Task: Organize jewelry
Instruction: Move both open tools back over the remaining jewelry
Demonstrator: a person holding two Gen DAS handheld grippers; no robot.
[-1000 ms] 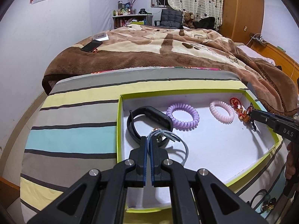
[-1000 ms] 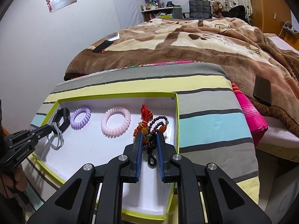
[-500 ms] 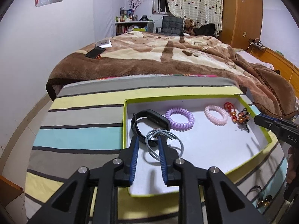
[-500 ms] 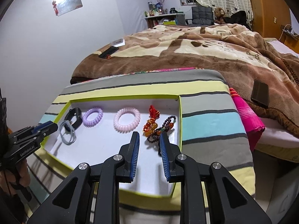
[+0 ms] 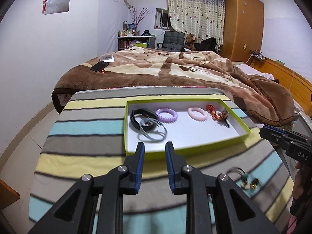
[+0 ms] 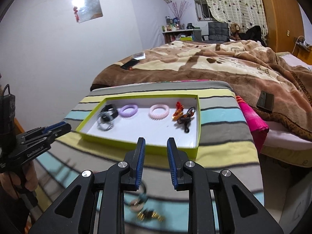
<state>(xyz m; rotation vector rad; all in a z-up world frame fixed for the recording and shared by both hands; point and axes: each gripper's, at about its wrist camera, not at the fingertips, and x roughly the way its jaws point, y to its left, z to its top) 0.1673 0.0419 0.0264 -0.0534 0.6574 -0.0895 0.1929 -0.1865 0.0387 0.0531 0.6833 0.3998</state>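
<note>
A lime-rimmed tray (image 5: 195, 148) (image 6: 117, 141) with a white floor lies on the striped cloth. From left to right it holds a black band (image 5: 136, 117), a grey-blue cord loop (image 5: 154, 132), a purple coil ring (image 5: 167, 114), a pink coil ring (image 5: 198, 113) and a red and amber bead bracelet (image 5: 218, 114) (image 6: 183, 114). My left gripper (image 5: 155, 148) stands open in front of the tray's near wall with nothing between its fingers. My right gripper (image 6: 156, 143) is open and empty too, back from the tray's right part. A piece with gold bits (image 5: 247, 183) (image 6: 144, 212) lies on the cloth near me.
The striped cloth (image 5: 87, 124) covers a table that drops off at left and right. Behind it is a bed with a brown blanket (image 5: 175, 72), with a phone (image 5: 99, 66) on it. A pink cloth (image 6: 251, 120) and a dark phone (image 6: 265, 101) lie to the right.
Both grippers opened, then drew back and up out of the tray. The cord loop stayed beside the black band, and the bead bracelet stayed at the tray's right end.
</note>
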